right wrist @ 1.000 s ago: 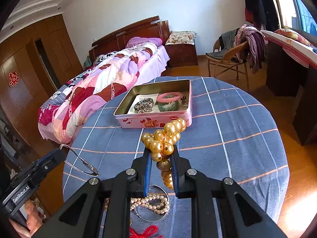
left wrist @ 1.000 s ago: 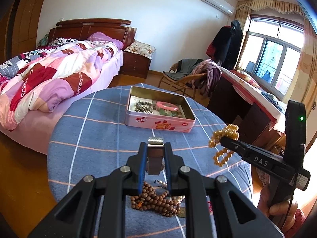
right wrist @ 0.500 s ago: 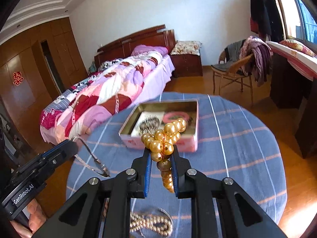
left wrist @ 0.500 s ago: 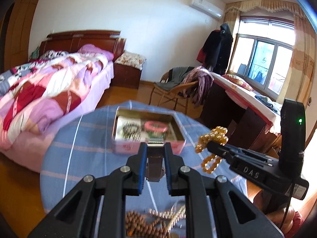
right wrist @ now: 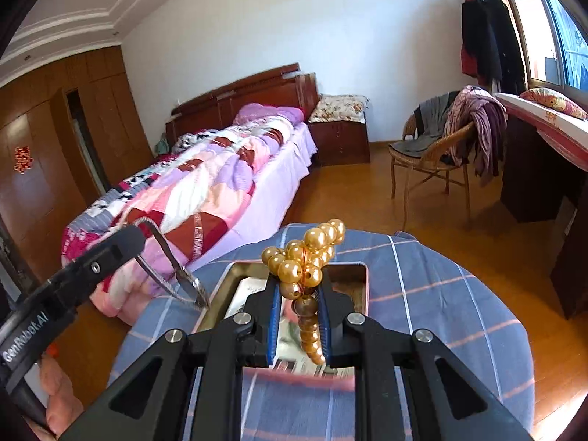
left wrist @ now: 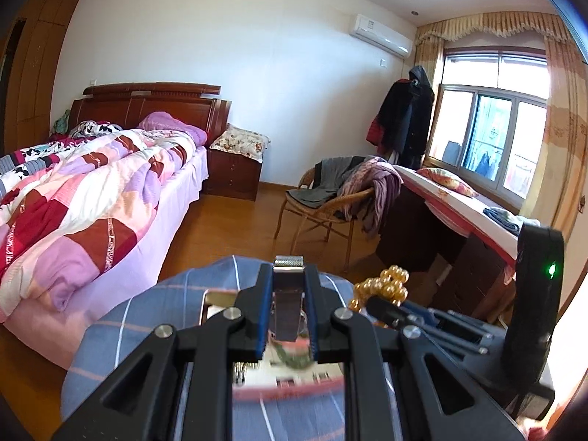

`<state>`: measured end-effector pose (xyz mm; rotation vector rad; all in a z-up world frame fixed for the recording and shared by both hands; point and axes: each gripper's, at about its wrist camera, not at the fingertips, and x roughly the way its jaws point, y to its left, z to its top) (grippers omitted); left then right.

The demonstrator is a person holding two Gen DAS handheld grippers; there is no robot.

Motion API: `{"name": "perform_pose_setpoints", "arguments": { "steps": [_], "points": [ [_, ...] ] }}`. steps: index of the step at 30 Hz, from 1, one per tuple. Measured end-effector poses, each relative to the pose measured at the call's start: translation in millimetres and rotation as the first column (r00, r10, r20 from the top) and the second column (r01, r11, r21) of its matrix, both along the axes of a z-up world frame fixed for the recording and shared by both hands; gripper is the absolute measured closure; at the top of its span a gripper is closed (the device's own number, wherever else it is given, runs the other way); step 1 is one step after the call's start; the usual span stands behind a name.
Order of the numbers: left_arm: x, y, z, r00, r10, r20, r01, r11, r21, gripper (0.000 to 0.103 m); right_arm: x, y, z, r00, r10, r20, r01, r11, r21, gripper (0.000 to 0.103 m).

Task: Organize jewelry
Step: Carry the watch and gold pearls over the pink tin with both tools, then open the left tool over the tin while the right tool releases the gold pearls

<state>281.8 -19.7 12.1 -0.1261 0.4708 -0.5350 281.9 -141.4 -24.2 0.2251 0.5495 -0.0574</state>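
Observation:
My left gripper point(left wrist: 288, 275) is shut on a silver metal watch band point(left wrist: 288, 296) that stands up between its pads. From the right wrist view, the left gripper point(right wrist: 128, 235) has the silver watch band point(right wrist: 172, 275) dangling over the left rim of the tin. My right gripper point(right wrist: 299, 286) is shut on a gold bead bracelet point(right wrist: 305, 253), bunched above the pads and hanging below them. The left wrist view has the right gripper point(left wrist: 375, 303) with the gold bead bracelet point(left wrist: 386, 286) at its tip. The open pink tin point(right wrist: 362, 286) lies directly under both grippers, its rim point(left wrist: 217, 299) blurred.
The tin sits on a round table with a blue checked cloth point(right wrist: 422, 294). Beyond the table are a bed point(right wrist: 220, 191) on the left, a wicker chair point(right wrist: 430, 161) draped with clothes, and a dark desk point(right wrist: 533, 183) on the right. A hand point(right wrist: 55, 386) holds the left gripper's handle.
Both grippers have moved forward and up over the table, carrying the watch band and the gold beads. The tin has come under the fingers. The loose jewellery near the table's front has left view.

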Motion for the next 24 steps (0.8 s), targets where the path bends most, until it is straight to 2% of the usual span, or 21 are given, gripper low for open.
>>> {"name": "perform_pose_setpoints", "arguments": {
  "steps": [5, 10, 14, 19, 20, 22, 23, 24],
  "points": [
    [36, -14, -28, 0.999, 0.016, -0.052, -0.016, 1.0, 0.008, 0.086, 47, -5, -29, 0.997, -0.006, -0.08, 0.007, 1.0, 0.008, 0.085],
    [63, -24, -71, 0.989, 0.045, -0.138, -0.034, 0.996, 0.083, 0.086, 82, -7, -60, 0.988, -0.003, -0.152, 0.0, 1.0, -0.015, 0.085],
    [69, -25, -89, 0.98, 0.071, -0.187, -0.05, 0.992, 0.118, 0.086, 98, -8, -77, 0.982, -0.002, -0.189, -0.004, 1.0, -0.028, 0.085],
    [68, -27, -95, 0.975, 0.08, -0.21, -0.049, 0.988, 0.149, 0.085, 105, -6, -92, 0.973, 0.01, -0.232, -0.021, 0.999, -0.041, 0.084],
    [68, -29, -96, 0.974, 0.083, -0.212, -0.049, 0.986, 0.162, 0.085, 106, -5, -95, 0.969, 0.015, -0.247, -0.026, 0.999, -0.041, 0.08],
    [67, -34, -96, 0.973, 0.085, -0.215, -0.042, 0.979, 0.199, 0.081, 107, -5, -99, 0.957, 0.028, -0.288, -0.037, 0.999, -0.028, 0.058],
    [65, -35, -95, 0.973, 0.088, -0.213, -0.041, 0.976, 0.215, 0.076, 106, -7, -97, 0.956, 0.016, -0.292, -0.026, 0.999, -0.031, 0.053],
    [64, -33, -92, 0.973, 0.103, -0.205, -0.054, 0.971, 0.231, 0.064, 101, -9, -94, 0.96, 0.002, -0.28, -0.012, 0.999, -0.035, 0.052]
  ]
}}
